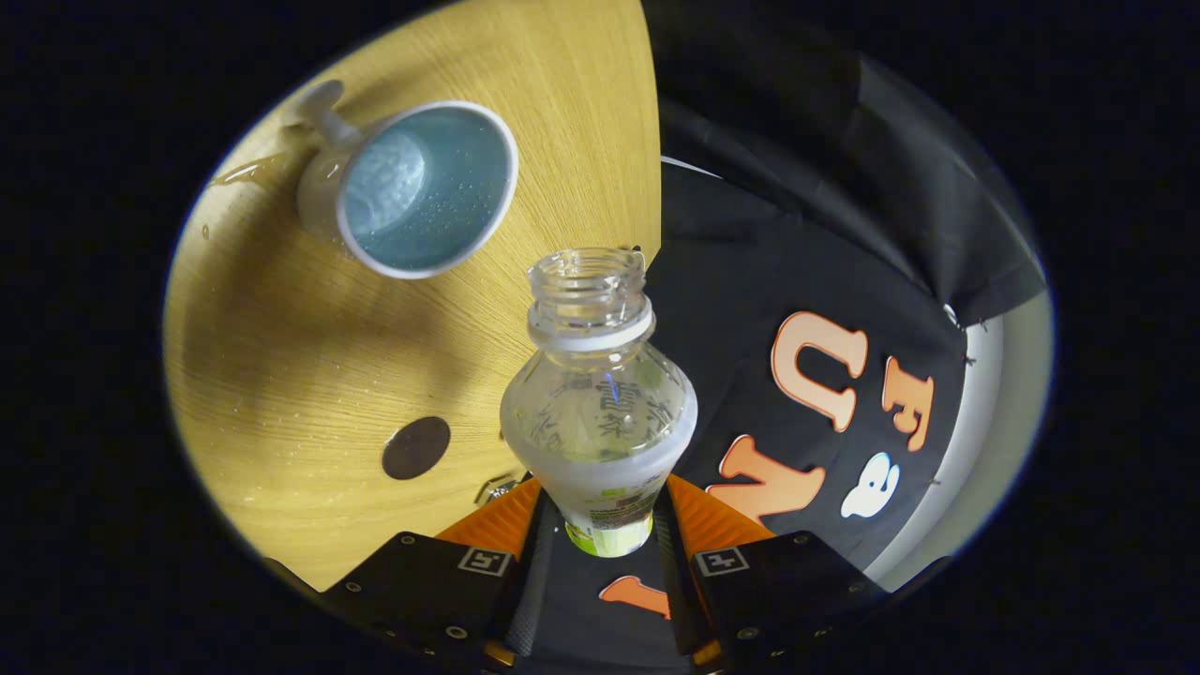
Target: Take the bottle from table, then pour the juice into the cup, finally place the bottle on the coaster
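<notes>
Gripper (600, 539) ×1: both fingers clamped on clear uncapped plastic bottle (600, 412) ×1. White mug w/ blue inside (417, 192) ×1 at 11 o'clock; dark round coaster (415, 447) ×1 at 9. Wooden table (281, 375) edge runs beside bottle's mouth.

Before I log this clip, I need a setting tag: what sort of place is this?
Probably a staged recording booth: a wooden table backed by black cloth wall, holding a cup and coaster, gripper shut on an uncapped bottle.

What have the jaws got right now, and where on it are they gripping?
The gripper holds the open bottle, its jaws clamped on the lower, labelled body, one on each side.
</notes>
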`<control>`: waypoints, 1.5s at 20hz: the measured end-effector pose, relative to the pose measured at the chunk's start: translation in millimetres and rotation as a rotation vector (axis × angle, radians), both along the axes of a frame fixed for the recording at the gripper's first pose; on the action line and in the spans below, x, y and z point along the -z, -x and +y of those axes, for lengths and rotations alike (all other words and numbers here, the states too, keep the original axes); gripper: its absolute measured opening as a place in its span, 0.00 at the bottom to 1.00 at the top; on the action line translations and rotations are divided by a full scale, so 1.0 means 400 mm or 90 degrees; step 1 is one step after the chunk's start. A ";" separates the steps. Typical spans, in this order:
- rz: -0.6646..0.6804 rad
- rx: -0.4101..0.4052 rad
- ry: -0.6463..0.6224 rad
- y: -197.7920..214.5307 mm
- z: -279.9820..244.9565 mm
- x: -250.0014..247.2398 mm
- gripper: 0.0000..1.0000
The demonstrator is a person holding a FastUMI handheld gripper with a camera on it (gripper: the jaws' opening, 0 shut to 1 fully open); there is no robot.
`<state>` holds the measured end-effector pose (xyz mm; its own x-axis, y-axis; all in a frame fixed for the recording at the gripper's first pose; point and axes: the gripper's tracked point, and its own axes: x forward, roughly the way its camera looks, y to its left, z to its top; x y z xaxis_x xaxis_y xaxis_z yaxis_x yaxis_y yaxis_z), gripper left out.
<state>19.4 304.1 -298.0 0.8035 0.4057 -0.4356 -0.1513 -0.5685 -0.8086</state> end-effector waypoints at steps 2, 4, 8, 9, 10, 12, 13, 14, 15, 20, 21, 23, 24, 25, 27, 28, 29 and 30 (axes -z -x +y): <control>0.074 0.064 -0.060 0.011 -0.023 0.034 0.56; 0.138 0.120 -0.119 0.029 -0.030 0.047 0.56; 0.229 0.224 -0.222 0.057 -0.039 0.073 0.57; 0.255 0.252 -0.249 0.065 -0.044 0.086 0.57; 0.284 0.276 -0.278 0.069 -0.044 0.091 0.57; 0.326 0.319 -0.335 0.063 -0.042 0.096 0.57; 0.339 0.341 -0.358 0.057 -0.041 0.095 0.57; 0.353 0.362 -0.380 0.046 -0.045 0.094 0.57; 0.365 0.383 -0.404 0.033 -0.049 0.092 0.57; 0.464 0.524 -0.540 -0.051 -0.092 0.081 0.57; 0.476 0.551 -0.571 -0.074 -0.103 0.078 0.57; 0.488 0.601 -0.620 -0.127 -0.135 0.082 0.57; 0.494 0.625 -0.640 -0.150 -0.151 0.087 0.57; 0.502 0.642 -0.658 -0.165 -0.166 0.093 0.57; 0.519 0.671 -0.692 -0.194 -0.189 0.105 0.57; 0.529 0.683 -0.710 -0.210 -0.196 0.112 0.57; 0.538 0.694 -0.726 -0.225 -0.203 0.124 0.57; 0.551 0.708 -0.742 -0.239 -0.209 0.137 0.57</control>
<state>115.1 220.3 -352.8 0.6099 0.2682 -0.7457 -0.5646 0.8074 -0.1713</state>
